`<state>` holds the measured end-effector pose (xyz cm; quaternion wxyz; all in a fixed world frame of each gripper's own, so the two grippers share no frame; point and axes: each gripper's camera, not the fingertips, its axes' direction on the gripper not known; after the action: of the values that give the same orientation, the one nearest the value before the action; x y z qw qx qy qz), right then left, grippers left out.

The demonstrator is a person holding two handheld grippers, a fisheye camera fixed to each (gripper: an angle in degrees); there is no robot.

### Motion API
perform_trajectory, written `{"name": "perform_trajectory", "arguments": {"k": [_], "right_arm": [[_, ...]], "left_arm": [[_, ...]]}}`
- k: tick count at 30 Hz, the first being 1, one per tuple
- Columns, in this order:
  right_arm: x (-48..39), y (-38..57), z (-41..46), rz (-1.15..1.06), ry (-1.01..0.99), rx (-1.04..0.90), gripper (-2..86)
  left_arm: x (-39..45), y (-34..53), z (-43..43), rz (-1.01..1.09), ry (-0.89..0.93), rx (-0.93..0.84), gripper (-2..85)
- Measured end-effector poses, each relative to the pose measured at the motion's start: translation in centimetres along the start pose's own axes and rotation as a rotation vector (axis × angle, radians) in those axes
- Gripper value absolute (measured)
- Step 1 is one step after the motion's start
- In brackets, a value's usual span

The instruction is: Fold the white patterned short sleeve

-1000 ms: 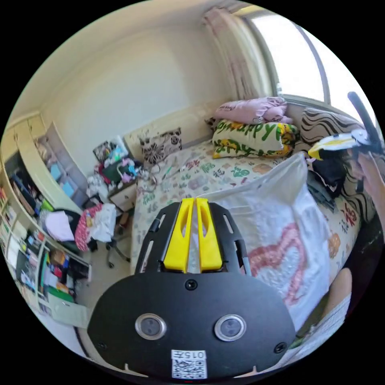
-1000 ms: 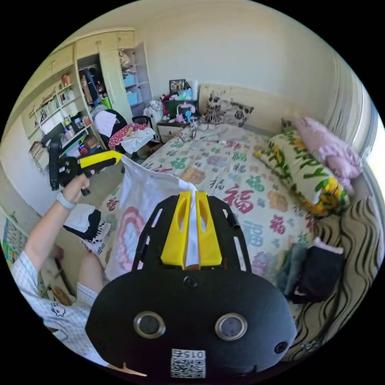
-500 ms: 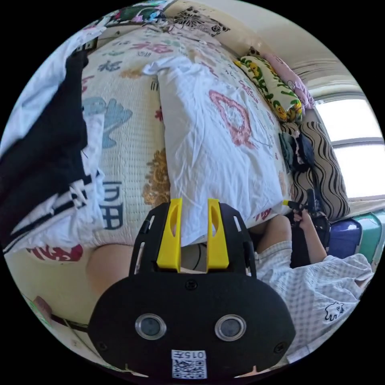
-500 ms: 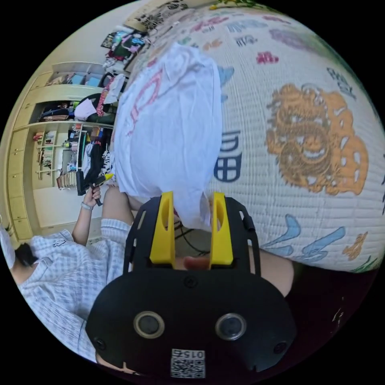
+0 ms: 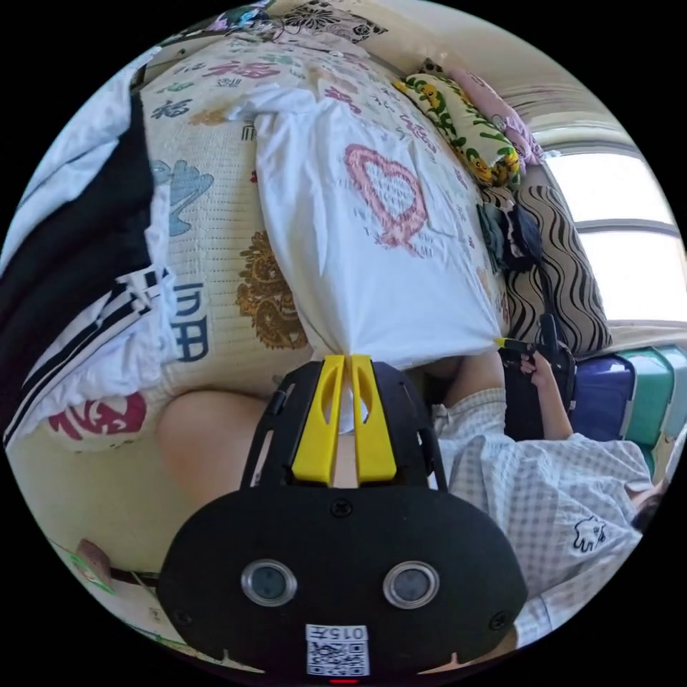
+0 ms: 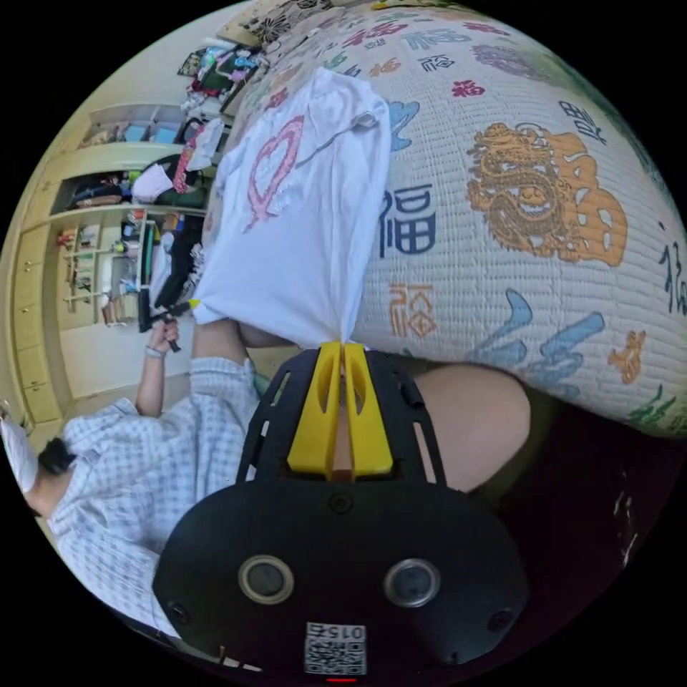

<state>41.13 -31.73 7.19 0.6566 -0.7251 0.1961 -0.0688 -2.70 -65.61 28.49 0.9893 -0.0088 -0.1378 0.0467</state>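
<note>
Across the bed (image 5: 215, 286) lies my white patterned short sleeve (image 5: 372, 236); my left gripper (image 5: 348, 365) and right gripper (image 6: 340, 352) each pinch a hem corner. Left gripper view adds window (image 5: 615, 215); right gripper view, shelves (image 6: 93, 265).

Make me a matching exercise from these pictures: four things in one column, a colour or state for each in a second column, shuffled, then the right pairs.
Things:
1. shirt
2. left gripper
3. heart print
4. bedspread

States:
A. pink
B. spread flat on the bed
C. quilted, with coloured characters
D. shut on a shirt corner

Pairs: 1-B, 2-D, 3-A, 4-C
</note>
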Motion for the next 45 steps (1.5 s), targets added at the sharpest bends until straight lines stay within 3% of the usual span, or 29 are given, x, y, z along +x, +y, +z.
{"name": "perform_trajectory", "arguments": {"k": [8,11,15,20,26,32,35,38,43,45], "right_arm": [[1.6,-0.2,1.5,-0.017,0.134,-0.061,2.7],[1.6,-0.7,0.0,-0.065,0.228,0.007,4.7],[1.3,-4.0,-2.3,-0.176,0.223,0.179,7.1],[0.2,-11.3,-1.7,-0.285,0.308,0.270,10.1],[-0.2,-18.5,1.2,-0.404,0.569,0.245,11.4],[0.7,-22.4,3.3,-0.495,0.709,0.200,2.2],[1.4,-23.1,2.5,-0.498,0.676,0.234,0.3],[3.2,-23.8,-0.4,-0.436,0.540,0.321,-0.3],[9.1,-26.0,-7.2,-0.224,0.162,0.512,-0.2],[11.1,-27.1,-8.2,-0.168,0.112,0.534,0.0]], "left_arm": [[-3.5,0.7,5.4,-0.034,-0.141,-0.100,6.9],[-3.0,0.7,4.9,-0.032,-0.150,-0.001,7.1],[0.2,-3.5,5.8,0.064,0.014,0.176,7.4],[5.3,-12.9,14.2,0.153,0.143,0.221,8.3],[7.4,-23.1,27.5,0.088,0.182,0.085,8.9],[7.5,-26.2,34.4,0.074,0.138,-0.005,3.4],[7.6,-26.9,34.7,0.105,0.170,-0.029,0.1],[8.7,-28.4,32.6,0.163,0.250,0.081,-0.5],[16.3,-36.4,31.4,0.345,0.357,0.217,-0.5],[19.8,-39.5,32.9,0.407,0.347,0.233,-0.3]]}}
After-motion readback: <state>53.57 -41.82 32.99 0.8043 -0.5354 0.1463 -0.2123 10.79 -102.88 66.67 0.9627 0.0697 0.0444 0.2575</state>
